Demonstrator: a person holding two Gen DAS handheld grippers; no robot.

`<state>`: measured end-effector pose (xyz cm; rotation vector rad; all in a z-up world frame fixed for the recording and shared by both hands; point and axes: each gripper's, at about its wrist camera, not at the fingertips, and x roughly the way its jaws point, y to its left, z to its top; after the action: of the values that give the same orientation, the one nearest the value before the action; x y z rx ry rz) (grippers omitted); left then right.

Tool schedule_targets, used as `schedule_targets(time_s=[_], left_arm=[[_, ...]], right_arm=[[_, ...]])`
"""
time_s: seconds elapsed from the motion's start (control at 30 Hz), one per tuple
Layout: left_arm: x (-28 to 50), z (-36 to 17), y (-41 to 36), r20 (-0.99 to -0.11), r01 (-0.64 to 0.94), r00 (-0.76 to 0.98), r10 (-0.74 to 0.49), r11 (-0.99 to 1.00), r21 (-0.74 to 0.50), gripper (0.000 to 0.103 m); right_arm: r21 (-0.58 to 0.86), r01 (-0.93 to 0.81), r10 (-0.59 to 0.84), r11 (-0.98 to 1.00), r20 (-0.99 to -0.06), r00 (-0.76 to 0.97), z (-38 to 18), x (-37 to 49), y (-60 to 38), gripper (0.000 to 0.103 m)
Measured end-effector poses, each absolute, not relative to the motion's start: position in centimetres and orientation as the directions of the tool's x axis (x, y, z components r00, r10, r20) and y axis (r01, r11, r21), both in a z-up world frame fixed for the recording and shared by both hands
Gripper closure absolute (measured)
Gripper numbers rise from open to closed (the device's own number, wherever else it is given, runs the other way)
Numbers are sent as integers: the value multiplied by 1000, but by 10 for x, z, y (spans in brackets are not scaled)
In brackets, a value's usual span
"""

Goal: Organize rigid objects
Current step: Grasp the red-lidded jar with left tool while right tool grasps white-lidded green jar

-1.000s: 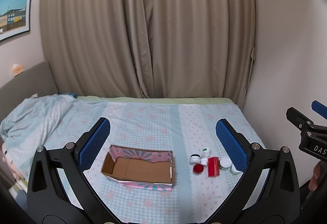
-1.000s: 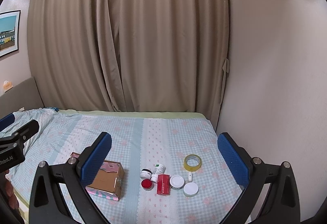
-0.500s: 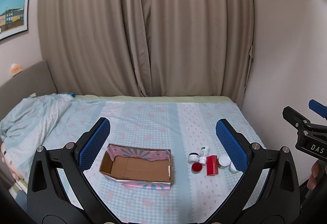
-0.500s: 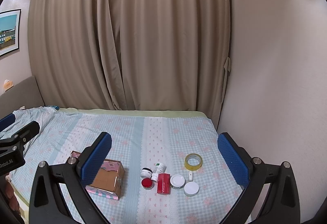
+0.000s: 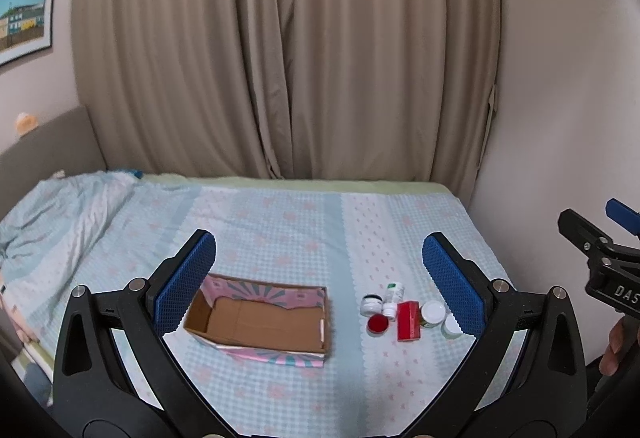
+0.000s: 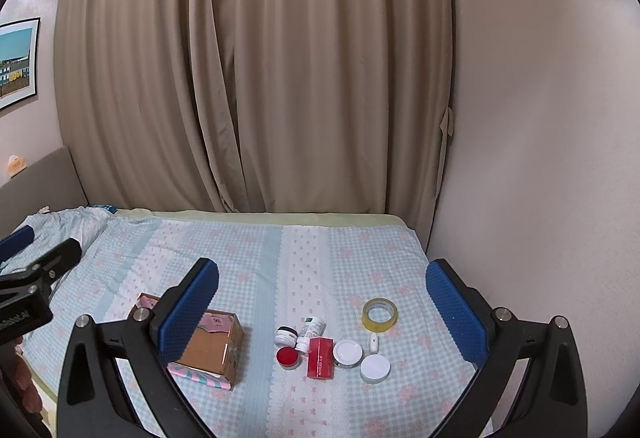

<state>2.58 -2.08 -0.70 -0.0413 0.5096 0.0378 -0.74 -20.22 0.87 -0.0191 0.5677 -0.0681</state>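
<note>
The left gripper [image 5: 319, 280] hangs above the bed [image 5: 280, 222] with its blue-padded fingers [image 5: 185, 284] spread wide, grasping nothing and touching nothing. The right gripper [image 6: 322, 308] is likewise released, its fingers [image 6: 456, 312] far apart and clear of every object.

On the checked bedspread, an open cardboard box [image 5: 260, 318] with a pink patterned outside lies to the left, its inside bare. Just to its right sits a tight cluster of small items: a red carton [image 6: 320, 357] lying flat, a red-lidded jar [image 6: 287, 357] beside it, a small black-capped jar [image 6: 285, 336], and a white bottle [image 6: 312, 330] tipped on its side against the carton. On the carton's other side stand two white-lidded jars [image 6: 347, 353], one nearer the camera [image 6: 375, 368]. A roll of yellowish tape [image 6: 380, 313] lies flat a little behind them, with a tiny white object [image 6: 374, 341] between tape and jars.
</note>
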Motion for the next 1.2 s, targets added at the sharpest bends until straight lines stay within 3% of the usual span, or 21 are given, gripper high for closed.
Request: schedule_targets(time_s=[0.33, 0.6, 0.93, 1.2], left_arm=[[84, -88, -64, -650, -31, 760, -18, 997, -64, 1], [148, -213, -104, -762, -10, 644, -60, 996, -86, 1], [219, -384, -140, -815, 20, 579, -37, 999, -31, 1], [242, -472, -145, -823, 42, 568, -10, 999, 17, 2]], right_arm=[[-45, 99, -105, 994, -630, 770, -37, 10, -239, 0], [-28, 166, -136, 986, -714, 687, -131, 42, -287, 0], [-29, 284, -195, 958, -792, 578, -284, 76, -328, 0], [-55, 258, -191, 965, -819, 540, -388, 94, -332, 0]])
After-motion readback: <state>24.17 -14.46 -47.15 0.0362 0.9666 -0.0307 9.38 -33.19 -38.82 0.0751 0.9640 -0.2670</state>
